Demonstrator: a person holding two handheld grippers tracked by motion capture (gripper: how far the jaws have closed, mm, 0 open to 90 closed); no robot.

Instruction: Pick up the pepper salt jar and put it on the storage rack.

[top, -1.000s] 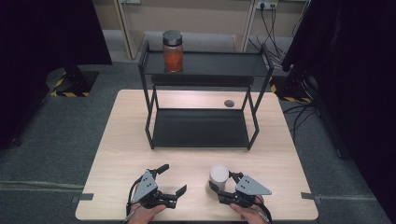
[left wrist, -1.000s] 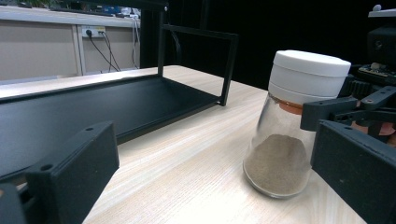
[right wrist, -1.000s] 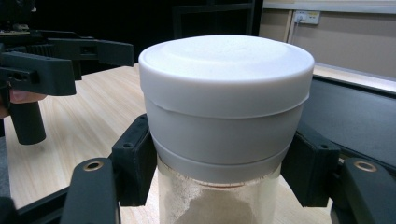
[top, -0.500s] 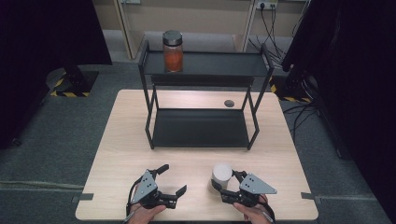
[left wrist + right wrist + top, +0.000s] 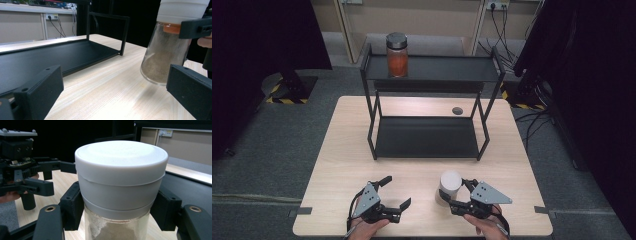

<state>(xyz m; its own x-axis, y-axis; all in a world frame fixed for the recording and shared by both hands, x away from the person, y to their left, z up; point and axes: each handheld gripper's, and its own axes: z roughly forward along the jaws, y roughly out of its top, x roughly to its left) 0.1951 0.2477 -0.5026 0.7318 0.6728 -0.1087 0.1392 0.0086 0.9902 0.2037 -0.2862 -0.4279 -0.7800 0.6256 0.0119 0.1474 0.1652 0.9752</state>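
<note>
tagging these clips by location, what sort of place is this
Probably a lab or recording studio rather than a home: a bare wooden table with a black two-tier shelf rack, black curtains on both sides, grey carpet, and wall sockets with trailing cables.

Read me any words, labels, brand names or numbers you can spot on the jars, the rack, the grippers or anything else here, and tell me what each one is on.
No readable text anywhere.
White-lidded jar held by the right gripper: plain lid, no label.
Orange-filled jar on the black rack: no label visible.
Wall sockets: no legible marking.
</note>
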